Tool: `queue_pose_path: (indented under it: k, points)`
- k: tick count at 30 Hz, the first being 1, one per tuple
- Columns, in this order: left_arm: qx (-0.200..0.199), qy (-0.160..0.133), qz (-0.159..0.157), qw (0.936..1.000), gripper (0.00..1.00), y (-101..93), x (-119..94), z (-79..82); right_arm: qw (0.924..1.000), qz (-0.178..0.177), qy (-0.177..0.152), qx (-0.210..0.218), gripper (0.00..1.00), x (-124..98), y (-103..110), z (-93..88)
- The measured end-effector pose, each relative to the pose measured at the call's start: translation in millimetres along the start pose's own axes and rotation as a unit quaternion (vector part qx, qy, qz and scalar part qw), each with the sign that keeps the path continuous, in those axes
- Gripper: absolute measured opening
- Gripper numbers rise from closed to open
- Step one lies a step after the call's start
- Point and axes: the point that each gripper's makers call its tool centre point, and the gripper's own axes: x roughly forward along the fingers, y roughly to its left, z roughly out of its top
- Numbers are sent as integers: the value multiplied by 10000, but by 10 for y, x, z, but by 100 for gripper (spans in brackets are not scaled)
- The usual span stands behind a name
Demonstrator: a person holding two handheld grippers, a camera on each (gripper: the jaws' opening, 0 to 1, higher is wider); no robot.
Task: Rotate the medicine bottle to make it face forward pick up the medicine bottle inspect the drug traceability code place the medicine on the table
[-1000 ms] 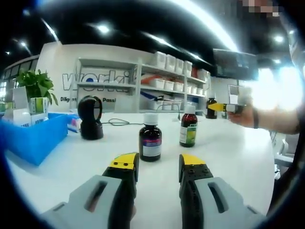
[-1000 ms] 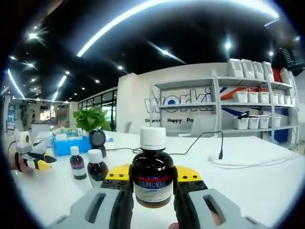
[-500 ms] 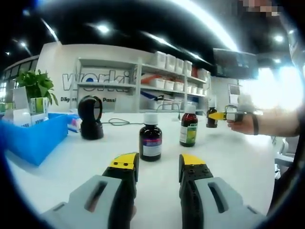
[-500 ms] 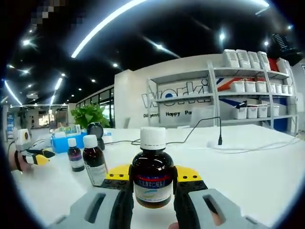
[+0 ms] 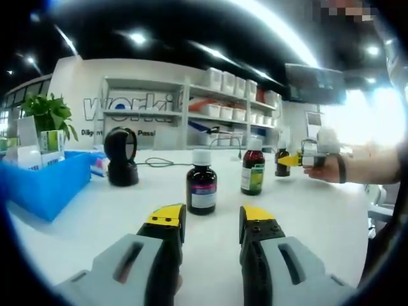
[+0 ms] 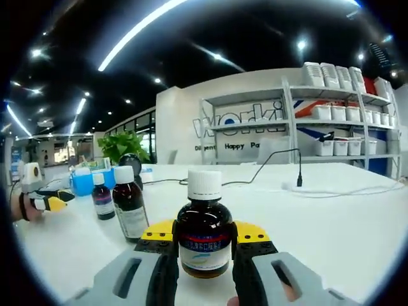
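The brown medicine bottle (image 6: pixel 204 239) wears a white cap and red-banded label between yellow-tipped grey right claw (image 6: pixel 204 236) jaws, above a white counter (image 6: pixel 331 236).

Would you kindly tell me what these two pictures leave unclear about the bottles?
- Right gripper view: label print on the held brown glass bottle with white cap is blurred; its base sits hidden between the claw tips.
- Left gripper view: the far brown bottle is too small to read, partly behind the right claw.

Lighting: bright, even, supplied by ceiling strip lights (image 6: pixel 137 29) and spotlights. Glare: strong white bloom at the right of the left gripper view. Distortion: heavy fisheye curvature. Focus: distant shelving (image 5: pixel 191 108) slightly softened.
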Motion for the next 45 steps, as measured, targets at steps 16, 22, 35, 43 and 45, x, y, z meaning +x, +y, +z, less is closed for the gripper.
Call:
queue_pose_path:
  k: [16, 22, 35, 43, 45]
  points:
    - [5, 0, 10, 10000, 25, 3, 0, -1, 9995, 42, 274, -162, 28, 41, 56, -135]
    - [10, 5, 11, 10000, 25, 2, 3, -3, 9992, 13, 314, -228, 28, 13, 65, -158]
    - [13, 12, 12, 10000, 25, 1, 5, -7, 9983, -392, 380, -204, 28, 13, 54, -176]
    - [14, 6, 6, 10000, 25, -1, 3, -4, 9981, -463, 365, -196, 28, 8, 72, -173]
    - [16, -1, 5, 10000, 25, -1, 2, -1, 9981, -445, 397, -159, 29, 12, 70, -175]
